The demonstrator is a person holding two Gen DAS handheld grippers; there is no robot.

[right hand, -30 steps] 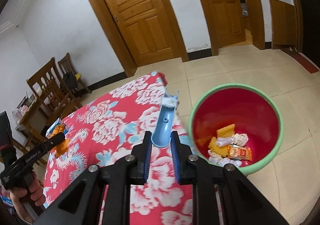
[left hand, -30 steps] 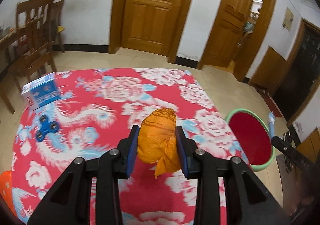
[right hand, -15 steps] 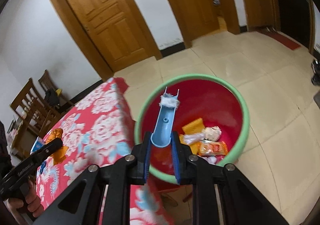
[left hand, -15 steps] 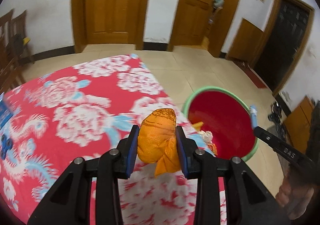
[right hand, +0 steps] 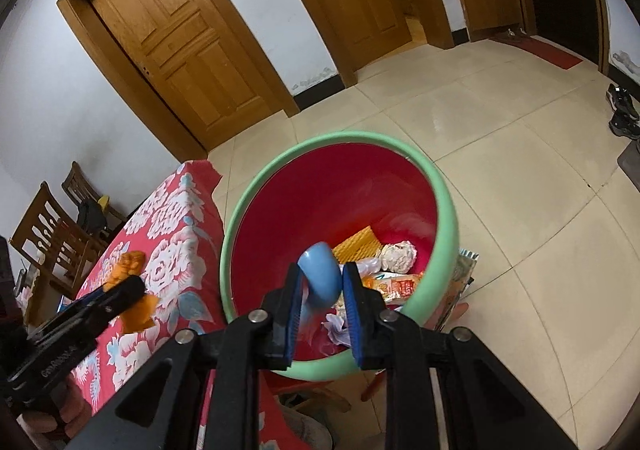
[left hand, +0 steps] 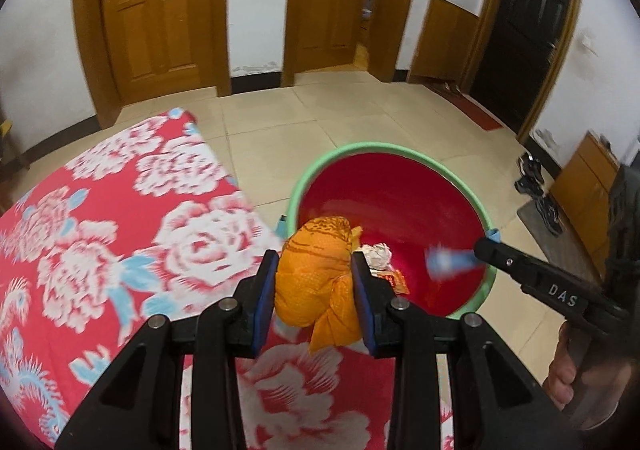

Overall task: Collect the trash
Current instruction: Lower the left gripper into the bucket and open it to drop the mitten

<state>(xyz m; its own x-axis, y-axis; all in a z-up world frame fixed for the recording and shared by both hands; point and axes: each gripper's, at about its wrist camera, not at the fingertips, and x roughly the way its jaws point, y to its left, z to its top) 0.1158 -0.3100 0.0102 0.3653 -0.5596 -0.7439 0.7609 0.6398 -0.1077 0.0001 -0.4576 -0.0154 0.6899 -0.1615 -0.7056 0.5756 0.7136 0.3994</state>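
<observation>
My left gripper (left hand: 315, 256) is shut on a crumpled orange net bag (left hand: 312, 282), held over the table's edge right beside the bin. The bin (left hand: 360, 148) is red inside with a green rim and holds wrappers and a paper ball (right hand: 396, 254). My right gripper (right hand: 322, 270) hangs over the bin (right hand: 448, 210) with its jaws opening. Between them a light blue plastic piece (right hand: 320, 274) is tipping forward and down, blurred. In the left wrist view that blue piece (left hand: 444, 262) hangs blurred off the right gripper's tip (left hand: 492, 246).
The table with a red floral cloth (left hand: 120, 230) lies left of the bin. A wrapper (right hand: 464, 270) lies on the tiled floor against the bin's right side. Wooden chairs (right hand: 48, 234) stand far left, shoes (left hand: 536, 186) at the right wall. Closed wooden doors stand behind.
Both grippers swung from over the table toward the bin. The blue piece, which stuck straight out of the right jaws, has tipped downward. The orange bag stays gripped.
</observation>
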